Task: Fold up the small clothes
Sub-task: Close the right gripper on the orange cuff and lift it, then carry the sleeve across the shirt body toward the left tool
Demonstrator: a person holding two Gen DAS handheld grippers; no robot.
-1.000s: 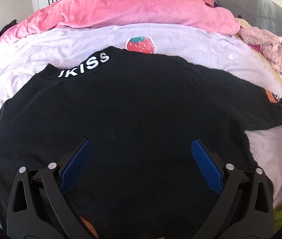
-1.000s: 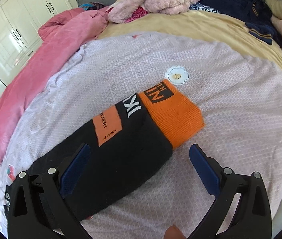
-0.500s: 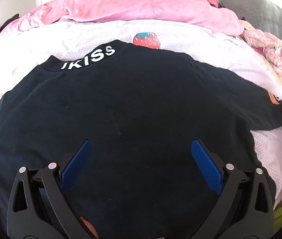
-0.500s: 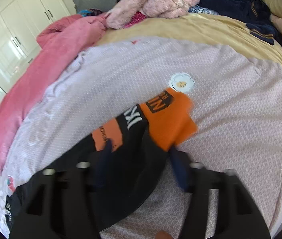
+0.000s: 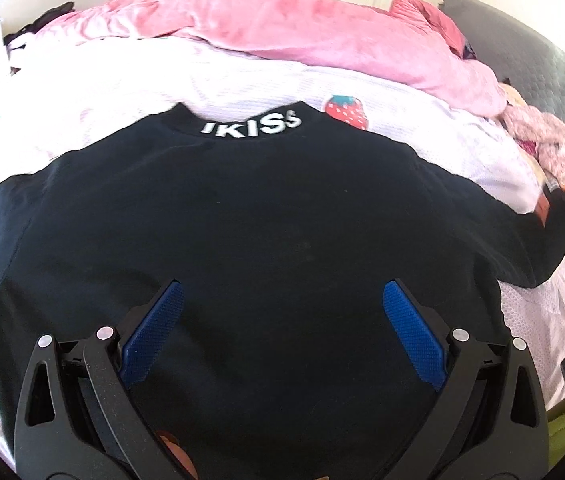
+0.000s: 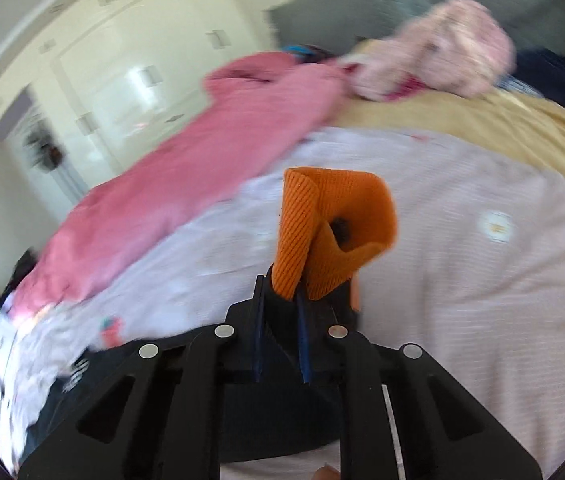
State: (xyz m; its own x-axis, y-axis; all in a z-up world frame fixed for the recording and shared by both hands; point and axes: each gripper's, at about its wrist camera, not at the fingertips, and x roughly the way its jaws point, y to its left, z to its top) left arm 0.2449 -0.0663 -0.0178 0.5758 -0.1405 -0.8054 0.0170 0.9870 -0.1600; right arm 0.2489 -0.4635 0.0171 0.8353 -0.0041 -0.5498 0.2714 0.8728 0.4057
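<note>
1. your right gripper point(image 6: 278, 316) went from wide open to jaws closing on the orange cuff point(image 6: 334, 224), now pinched and lifted off the bed point(image 6: 482, 320); sleeve fold starting.
2. left gripper point(image 5: 282, 320) jaws open, empty, over the black shirt point(image 5: 262, 220) spread flat, centre of bed.
3. count: one shirt, two grippers, one pink blanket point(image 5: 302, 32) far.

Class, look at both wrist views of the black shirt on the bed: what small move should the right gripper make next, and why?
Probably carry the sleeve across onto the shirt's body. The right gripper is closing on the orange cuff, which stands bunched above its pads, while the black shirt lies flat, back up, with the left gripper open above it and holding nothing. Folding that sleeve inward looks like the natural first fold.
</note>
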